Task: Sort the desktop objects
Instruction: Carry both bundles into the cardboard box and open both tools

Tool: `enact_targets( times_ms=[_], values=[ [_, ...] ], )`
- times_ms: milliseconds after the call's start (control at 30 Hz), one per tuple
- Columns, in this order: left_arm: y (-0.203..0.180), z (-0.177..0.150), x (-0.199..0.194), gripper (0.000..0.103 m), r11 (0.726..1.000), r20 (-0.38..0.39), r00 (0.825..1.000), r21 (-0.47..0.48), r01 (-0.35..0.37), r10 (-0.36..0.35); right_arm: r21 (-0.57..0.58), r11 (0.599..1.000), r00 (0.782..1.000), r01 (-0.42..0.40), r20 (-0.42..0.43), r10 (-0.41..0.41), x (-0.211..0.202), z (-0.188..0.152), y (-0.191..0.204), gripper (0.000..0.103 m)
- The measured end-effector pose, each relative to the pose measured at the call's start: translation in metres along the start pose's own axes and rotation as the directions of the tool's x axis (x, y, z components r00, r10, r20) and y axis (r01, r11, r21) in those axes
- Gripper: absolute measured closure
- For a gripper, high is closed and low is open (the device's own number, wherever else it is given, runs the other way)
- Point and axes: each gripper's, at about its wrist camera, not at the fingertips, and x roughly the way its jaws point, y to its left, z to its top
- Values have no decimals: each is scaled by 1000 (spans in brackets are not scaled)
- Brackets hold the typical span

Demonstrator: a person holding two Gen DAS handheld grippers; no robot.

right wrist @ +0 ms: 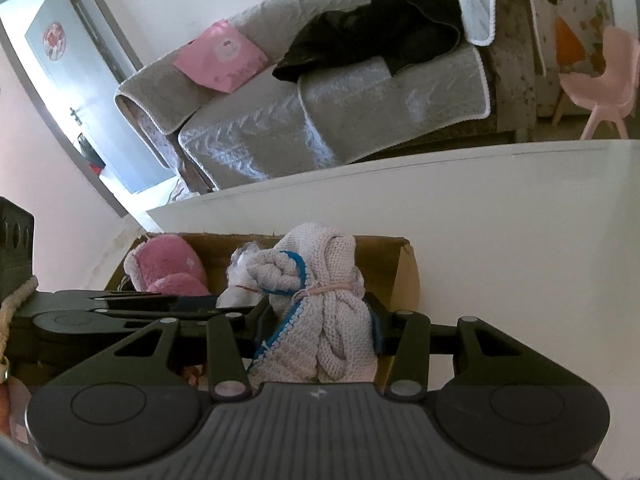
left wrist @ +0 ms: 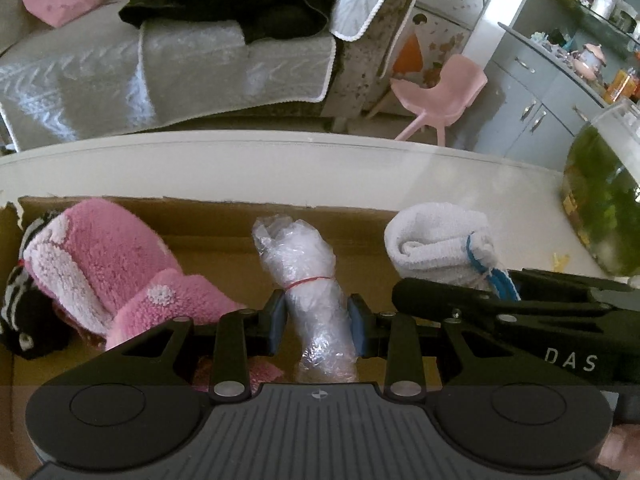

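My left gripper [left wrist: 318, 326] is shut on a bubble-wrap roll [left wrist: 308, 280] tied with a red band, held over the cardboard box [left wrist: 224, 216]. Pink fluffy slippers [left wrist: 116, 268] and a black-and-white striped item [left wrist: 16, 300] lie in the box at the left. My right gripper [right wrist: 318, 330] is shut on a white knitted towel bundle [right wrist: 320, 300] with blue trim, tied with a pink band, over the right part of the box [right wrist: 404, 272]. The towel also shows in the left wrist view [left wrist: 436, 240], with the right gripper's black body beside it.
The box stands on a white table [right wrist: 500, 240]. A glass fish tank with green plants [left wrist: 604, 200] stands at the table's right. Behind are a grey sofa [left wrist: 160, 64], a pink small chair [left wrist: 436, 96] and grey cabinets [left wrist: 532, 100].
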Motion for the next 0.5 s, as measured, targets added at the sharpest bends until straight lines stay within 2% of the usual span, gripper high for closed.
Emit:
enact_targets(
  times_ms=[233, 300, 367, 467, 500],
  values=[
    [1, 4, -2, 63, 1000, 1, 1000, -23, -21, 21, -60, 997, 999, 48, -1, -48, 1, 2, 8, 60],
    [3, 6, -3, 62, 999, -2, 1000, -38, -17, 17, -73, 996, 998, 60, 4, -60, 4, 5, 8, 58],
    [4, 8, -5, 62, 999, 2, 1000, -49, -14, 14, -70, 996, 998, 58, 12, -57, 1, 8, 9, 53],
    [7, 8, -11, 62, 997, 12, 1000, -76, 7, -6, -89, 994, 997, 66, 38, -63, -4, 10, 13, 39],
    [10, 8, -13, 60, 996, 14, 1000, -86, 19, -18, -96, 992, 996, 80, 46, -76, -5, 11, 14, 28]
  ],
)
